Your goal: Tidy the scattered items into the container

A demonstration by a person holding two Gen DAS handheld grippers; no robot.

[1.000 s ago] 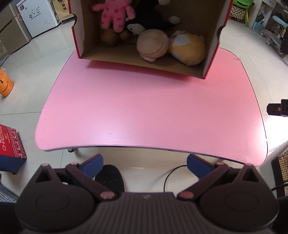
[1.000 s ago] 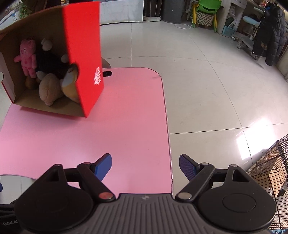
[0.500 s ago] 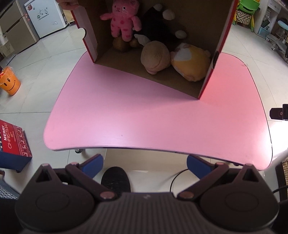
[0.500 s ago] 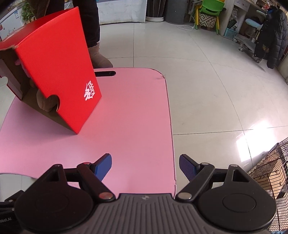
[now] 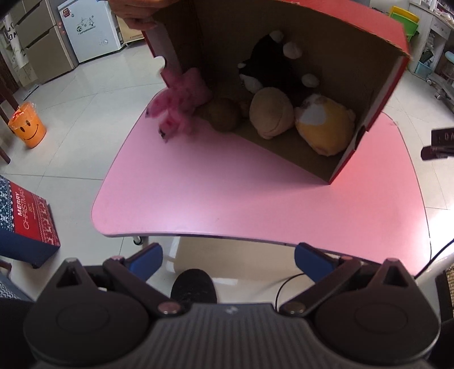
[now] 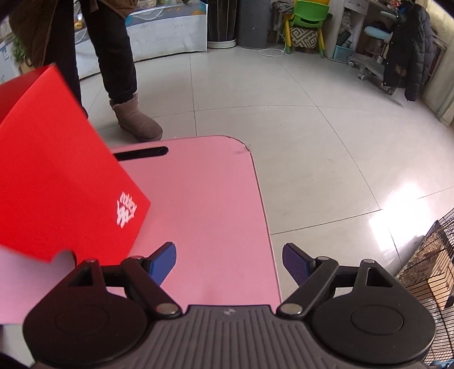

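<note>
A red cardboard box (image 5: 380, 93) is tipped toward me on the pink table (image 5: 255, 204), held at its top by a person's hand (image 5: 136, 14). Inside lie a yellow plush (image 5: 323, 127), a tan plush (image 5: 271, 112), a brown ball plush (image 5: 222, 113) and a black-and-white plush (image 5: 272, 65). A pink plush (image 5: 178, 105) is blurred, tumbling out at the box's left edge. My left gripper (image 5: 228, 257) is open and empty, off the table's near edge. My right gripper (image 6: 229, 259) is open and empty over the table's right part, beside the box's red side (image 6: 62, 176).
A person's legs and a brown boot (image 6: 136, 119) stand behind the table. On the floor to the left are an orange smiley bucket (image 5: 27, 129) and a Christmas box (image 5: 25, 224). A wire cage (image 6: 425, 272) is at right. A cable (image 5: 286, 283) lies under the table.
The box has been tipped further toward me and swung. The pink plush has slid from inside the box out past its left edge.
</note>
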